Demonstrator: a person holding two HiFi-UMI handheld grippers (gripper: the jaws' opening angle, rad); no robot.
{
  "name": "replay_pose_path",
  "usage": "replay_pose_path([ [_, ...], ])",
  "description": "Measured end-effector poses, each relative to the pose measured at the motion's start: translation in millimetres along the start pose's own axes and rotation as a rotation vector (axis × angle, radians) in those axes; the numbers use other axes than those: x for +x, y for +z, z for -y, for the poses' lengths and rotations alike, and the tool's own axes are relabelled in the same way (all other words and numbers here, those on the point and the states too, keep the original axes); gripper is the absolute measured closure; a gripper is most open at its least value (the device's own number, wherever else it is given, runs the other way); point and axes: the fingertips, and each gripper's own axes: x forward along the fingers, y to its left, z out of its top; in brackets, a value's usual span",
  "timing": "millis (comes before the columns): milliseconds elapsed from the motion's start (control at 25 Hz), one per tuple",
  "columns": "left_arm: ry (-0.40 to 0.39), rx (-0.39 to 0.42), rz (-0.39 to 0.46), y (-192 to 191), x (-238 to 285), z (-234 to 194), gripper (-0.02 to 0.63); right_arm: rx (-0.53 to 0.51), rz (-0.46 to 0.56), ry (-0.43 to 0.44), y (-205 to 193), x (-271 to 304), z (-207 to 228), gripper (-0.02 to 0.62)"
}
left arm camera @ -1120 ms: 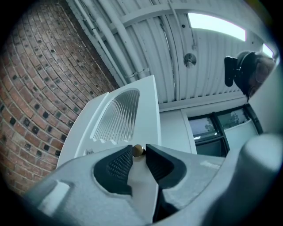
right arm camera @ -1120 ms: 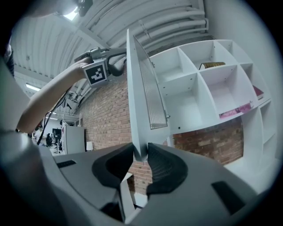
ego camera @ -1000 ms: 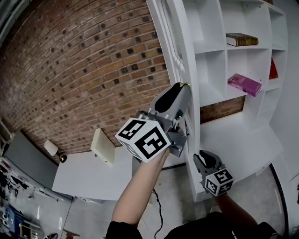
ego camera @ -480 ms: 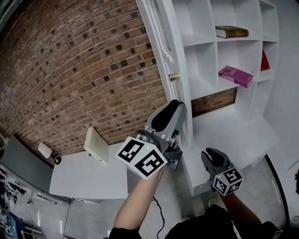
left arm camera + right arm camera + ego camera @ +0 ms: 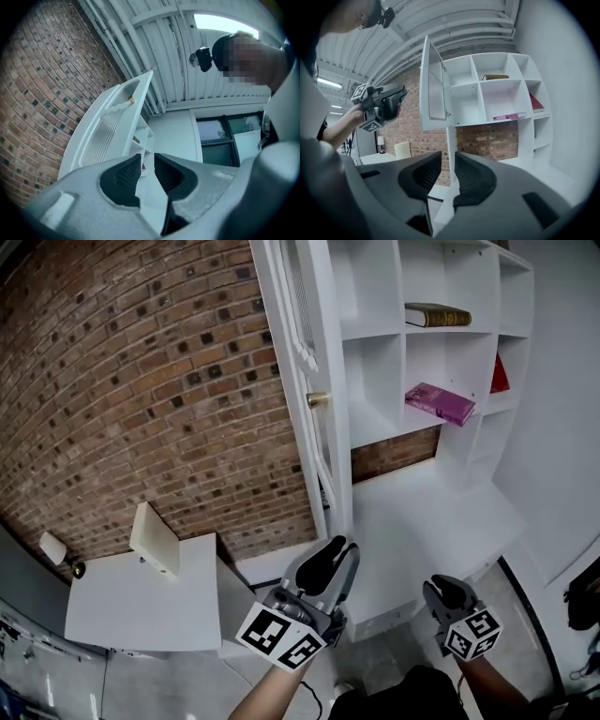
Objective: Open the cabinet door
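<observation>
The white cabinet door (image 5: 298, 343) stands swung out from the shelves, its edge toward me, with a brass knob (image 5: 319, 399) on it. It also shows in the left gripper view (image 5: 110, 126) and in the right gripper view (image 5: 433, 91). My left gripper (image 5: 336, 547) is low, below the door and apart from it; a narrow gap shows between its pads (image 5: 129, 173) and nothing is in it. My right gripper (image 5: 448, 589) hangs lower right, in front of the cabinet's counter, jaws slightly apart (image 5: 448, 164) and empty. The left gripper (image 5: 396, 101) also appears in the right gripper view.
The open shelves hold an olive book (image 5: 438, 315), a pink book (image 5: 441, 404) and a red book (image 5: 500, 374). A white counter (image 5: 422, 512) runs under them. A brick wall (image 5: 141, 399) is left, with a white desk (image 5: 141, 606) and a cream box (image 5: 155, 540).
My left gripper has dropped from beside the door's edge to well below it. The right gripper has moved lower and to the right. The door stays open.
</observation>
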Motion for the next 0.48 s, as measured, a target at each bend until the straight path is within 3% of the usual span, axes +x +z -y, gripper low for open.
replay_pose_path([
  [280,0.106,-0.115,-0.022,-82.9,-6.7,46.7,0.509,0.062,0.030,-0.049,2.0,-56.3,76.6,0.511],
  [480,0.253,-0.098,-0.118,-157.0,-6.0,88.4,0.509,0.027,0.038,0.009,-0.5,-97.7,118.0,0.511],
])
